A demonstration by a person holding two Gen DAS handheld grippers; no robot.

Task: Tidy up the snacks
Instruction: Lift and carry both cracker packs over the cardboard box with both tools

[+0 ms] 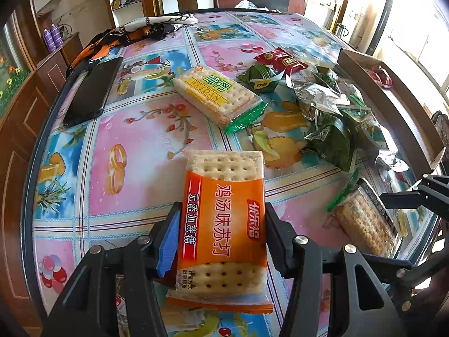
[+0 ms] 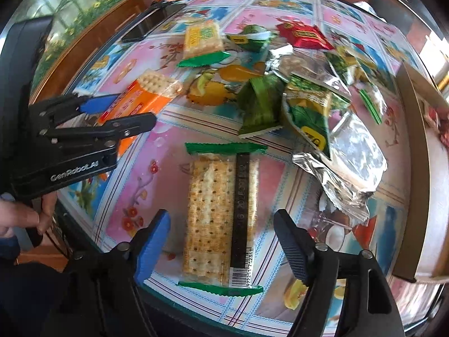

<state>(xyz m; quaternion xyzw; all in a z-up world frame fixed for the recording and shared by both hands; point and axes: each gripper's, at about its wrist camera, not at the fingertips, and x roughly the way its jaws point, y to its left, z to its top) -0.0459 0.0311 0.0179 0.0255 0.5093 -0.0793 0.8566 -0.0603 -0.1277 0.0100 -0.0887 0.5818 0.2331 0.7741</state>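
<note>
the left gripper [image 1: 221,230] is clamping an orange cracker pack [image 1: 223,224] across its short width, both pads pressing its sides, the pack sticking out ahead along the fingers. the right gripper [image 2: 221,241] is hanging with its jaws spread wide and nothing gripped; a green-ended cracker pack [image 2: 220,221] is lying flat on the table [image 2: 134,196] between its fingers, untouched by either pad. that pack is the landmark here: its long axis is running straight ahead along the right gripper's pointing line, so the jaws are straddling its short width, and the right hand looks much the nearer one to it. it is a clear wrapper showing pale dotted crackers, green crimped ends, a dark strip and a barcode facing up. beyond it a heap of green and silver wrappers [image 2: 308,106] is lying, with a red packet [image 2: 304,36] further off. to its right a cardboard box [image 2: 415,129] is standing at the table edge. left of it the orange pack is hovering, and far beyond that a dark phone [image 2: 146,25] is lying
</note>
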